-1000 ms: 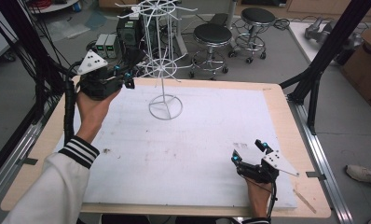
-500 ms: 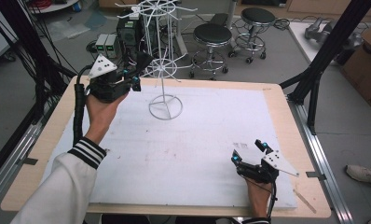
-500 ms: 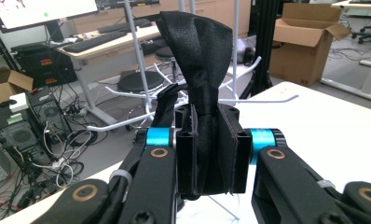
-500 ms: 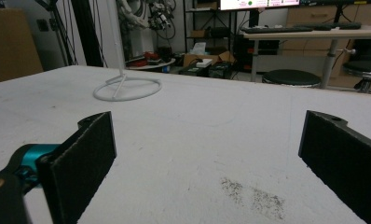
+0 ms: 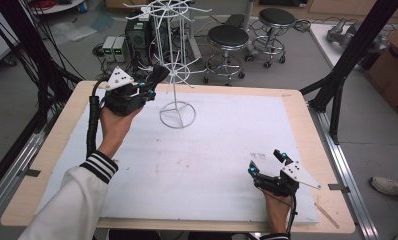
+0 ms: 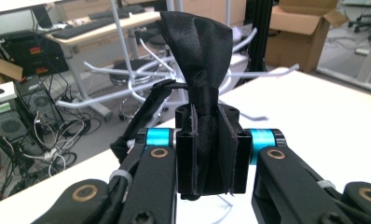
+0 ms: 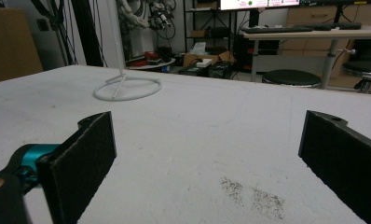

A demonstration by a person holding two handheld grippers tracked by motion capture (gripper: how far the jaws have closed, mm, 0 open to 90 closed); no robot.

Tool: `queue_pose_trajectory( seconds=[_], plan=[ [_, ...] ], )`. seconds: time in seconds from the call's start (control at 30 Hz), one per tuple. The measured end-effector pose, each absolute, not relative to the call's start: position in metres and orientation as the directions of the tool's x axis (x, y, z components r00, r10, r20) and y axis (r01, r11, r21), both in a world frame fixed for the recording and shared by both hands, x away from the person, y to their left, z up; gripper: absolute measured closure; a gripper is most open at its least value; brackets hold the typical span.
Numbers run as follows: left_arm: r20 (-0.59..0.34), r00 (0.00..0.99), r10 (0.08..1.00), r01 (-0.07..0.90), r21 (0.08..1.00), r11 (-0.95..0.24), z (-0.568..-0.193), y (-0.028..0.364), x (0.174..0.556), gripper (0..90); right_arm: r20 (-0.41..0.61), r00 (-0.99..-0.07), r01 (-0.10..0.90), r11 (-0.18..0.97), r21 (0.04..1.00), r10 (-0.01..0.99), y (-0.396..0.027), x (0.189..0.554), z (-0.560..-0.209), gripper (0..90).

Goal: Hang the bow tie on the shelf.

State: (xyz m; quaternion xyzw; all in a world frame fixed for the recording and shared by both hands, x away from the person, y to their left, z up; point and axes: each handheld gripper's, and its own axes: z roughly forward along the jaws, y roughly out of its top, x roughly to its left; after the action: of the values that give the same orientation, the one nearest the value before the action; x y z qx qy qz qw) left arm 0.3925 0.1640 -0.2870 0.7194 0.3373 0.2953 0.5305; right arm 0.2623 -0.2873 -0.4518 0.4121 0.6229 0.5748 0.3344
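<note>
Black satin bow tie (image 6: 203,70) clamped in left tool (image 5: 148,89), nine o'clock of white wire rack (image 5: 174,60); could snag hooks. Right tool (image 5: 267,167) wide open, empty.

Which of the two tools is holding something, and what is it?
The left tool, raised beside the white wire rack, is shut on a black bow tie. The right tool rests low on the table, jaws wide apart and empty.

At the left of the high view, the black left tongs (image 5: 153,84) wore a grey three-cornered plate and a thick black cable; brass screws and teal collars marked their jaws. A white sleeve had a black-striped cuff. The black right tongs (image 5: 267,168) matched.
</note>
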Motion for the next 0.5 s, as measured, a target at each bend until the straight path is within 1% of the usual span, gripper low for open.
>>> queue_pose_trajectory(
  seconds=[0.43,0.5],
  plan=[
    [0.071,0.602,0.795,0.212,0.946,-0.245,-0.301,0.160,0.397,77.9,0.059,-0.438,0.127,-0.003,0.992,0.897,-0.287,0.263,-0.452,2.9],
    [0.052,0.600,0.798,0.225,0.947,-0.231,-0.304,0.161,0.398,77.9,0.060,-0.438,0.128,-0.004,0.992,0.897,-0.287,0.263,-0.452,2.9]
  ],
)
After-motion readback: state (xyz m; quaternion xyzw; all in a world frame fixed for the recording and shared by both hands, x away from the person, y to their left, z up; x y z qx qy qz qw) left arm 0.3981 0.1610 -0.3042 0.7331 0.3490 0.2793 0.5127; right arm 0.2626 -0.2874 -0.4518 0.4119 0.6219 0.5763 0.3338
